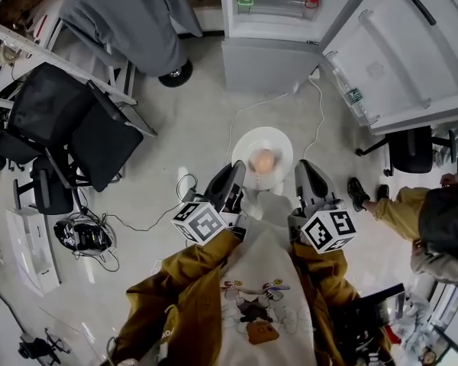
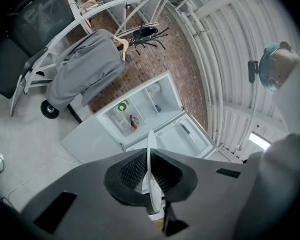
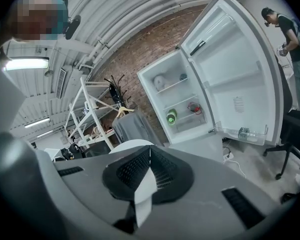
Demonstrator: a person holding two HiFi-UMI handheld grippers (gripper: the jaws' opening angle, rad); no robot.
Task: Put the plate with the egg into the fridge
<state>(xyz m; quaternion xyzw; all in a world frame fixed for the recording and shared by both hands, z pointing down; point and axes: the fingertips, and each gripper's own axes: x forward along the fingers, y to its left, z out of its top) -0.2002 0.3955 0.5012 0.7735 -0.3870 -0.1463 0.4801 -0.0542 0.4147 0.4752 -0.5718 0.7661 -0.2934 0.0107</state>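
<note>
Left claw (image 1: 236, 172) clamped shut on the left rim of the plate (image 1: 269, 137), right claw (image 1: 306, 172) clamped shut on the right rim. Both held out ahead of the chest, side by side, pointing far and slightly down. Arms (image 1: 175, 296) bent at the elbows, close to the body.

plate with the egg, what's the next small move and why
Probably carry the plate level and straight ahead toward the open fridge: the left gripper and right gripper are each shut on its rim, the egg lies loose on it, and the fridge is some way off.
</note>
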